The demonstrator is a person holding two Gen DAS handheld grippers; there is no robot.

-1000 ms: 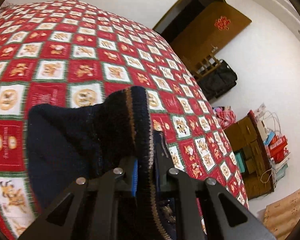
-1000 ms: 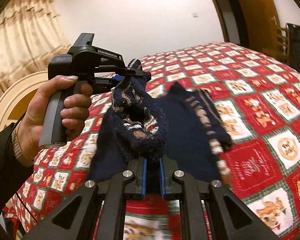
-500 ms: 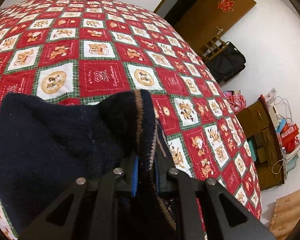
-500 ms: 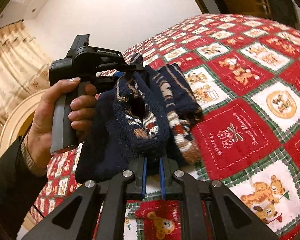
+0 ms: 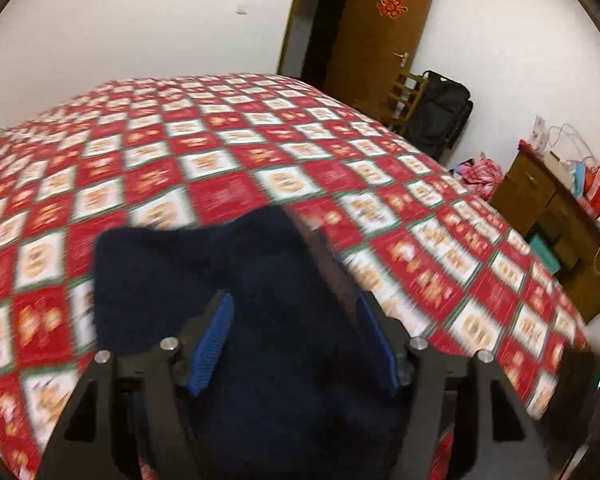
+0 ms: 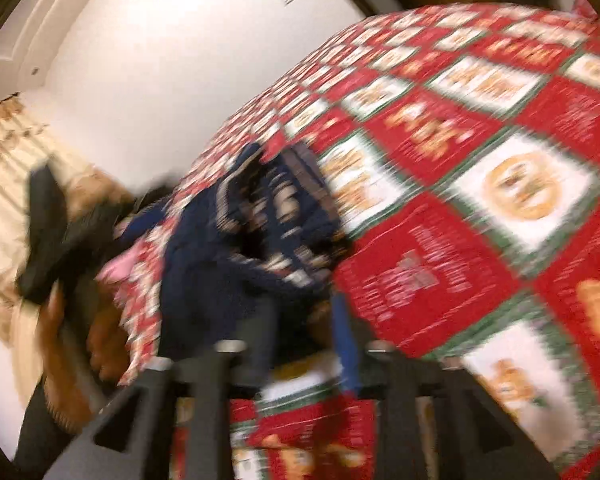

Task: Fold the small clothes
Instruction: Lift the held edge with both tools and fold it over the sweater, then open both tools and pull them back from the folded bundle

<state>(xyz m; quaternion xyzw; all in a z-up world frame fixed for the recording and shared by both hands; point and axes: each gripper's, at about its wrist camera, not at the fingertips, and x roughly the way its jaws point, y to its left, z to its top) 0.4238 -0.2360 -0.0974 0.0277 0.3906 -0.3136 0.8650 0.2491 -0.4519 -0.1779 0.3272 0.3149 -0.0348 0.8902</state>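
Observation:
A dark navy knitted sweater (image 5: pixel 220 264) with a tan patterned trim lies bunched on the red patchwork bedspread (image 5: pixel 228 192). My left gripper (image 5: pixel 294 312) hovers right over it; its jaws are opening, and the cloth lies slack between the blue pads (image 5: pixel 216 340) with neither pressing on it. In the blurred right wrist view the sweater (image 6: pixel 240 248) sits folded in a heap in front of my right gripper (image 6: pixel 300 320). That gripper's jaws are also opening, and the sweater's near edge lies loose between them. A hand (image 6: pixel 60 340) holds the left gripper (image 6: pixel 44 240) at the far left.
Beyond the bed's right edge stand a wooden door (image 5: pixel 376 40), a black suitcase (image 5: pixel 440 112) and a wooden cabinet (image 5: pixel 548 216) piled with bags. A cream curtain (image 6: pixel 8 168) hangs behind the left hand. The bedspread (image 6: pixel 500 200) stretches bare to the right.
Both grippers were shut on the sweater's edges and now stand parted, with the cloth let go onto the bed. Both views have swung and rolled, and are now blurred.

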